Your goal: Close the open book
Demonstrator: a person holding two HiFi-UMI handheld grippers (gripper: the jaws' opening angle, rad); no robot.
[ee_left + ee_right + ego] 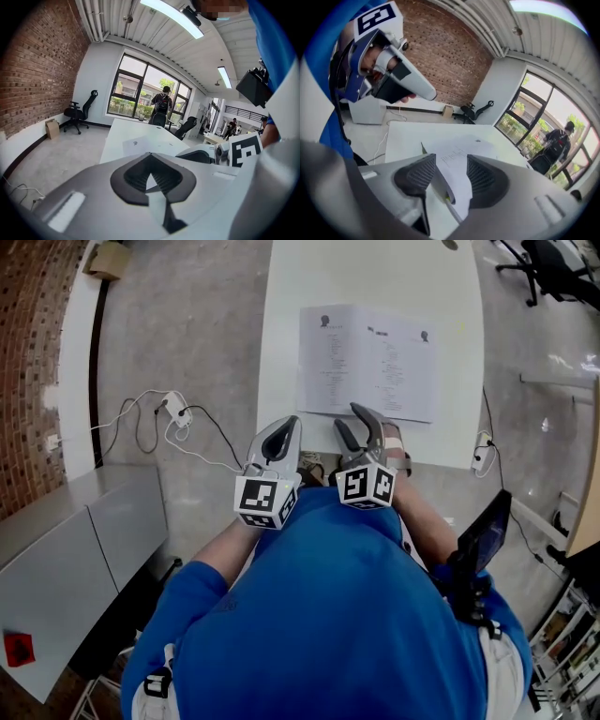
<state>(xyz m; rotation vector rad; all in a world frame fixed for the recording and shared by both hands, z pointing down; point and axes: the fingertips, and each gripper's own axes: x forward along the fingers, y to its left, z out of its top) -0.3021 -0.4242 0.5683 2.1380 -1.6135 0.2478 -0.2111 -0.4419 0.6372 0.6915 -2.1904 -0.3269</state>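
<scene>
Left tongs (292,424) were held with their jaws pressed together, gripping nothing. Right tongs (349,418), close beside them, had their jaws spread apart, with no object between the pads. Both hung above the near edge of the white table (375,273). Just beyond their tips the open book (367,362) lay flat on the table, pages up. Farther off, on the floor by the brick wall, sat a cardboard box (108,259); its contents could not be seen.

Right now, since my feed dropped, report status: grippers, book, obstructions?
Left gripper shut, empty; right gripper open, empty. Open book flat on white table, untouched. Nothing on its pages.
</scene>
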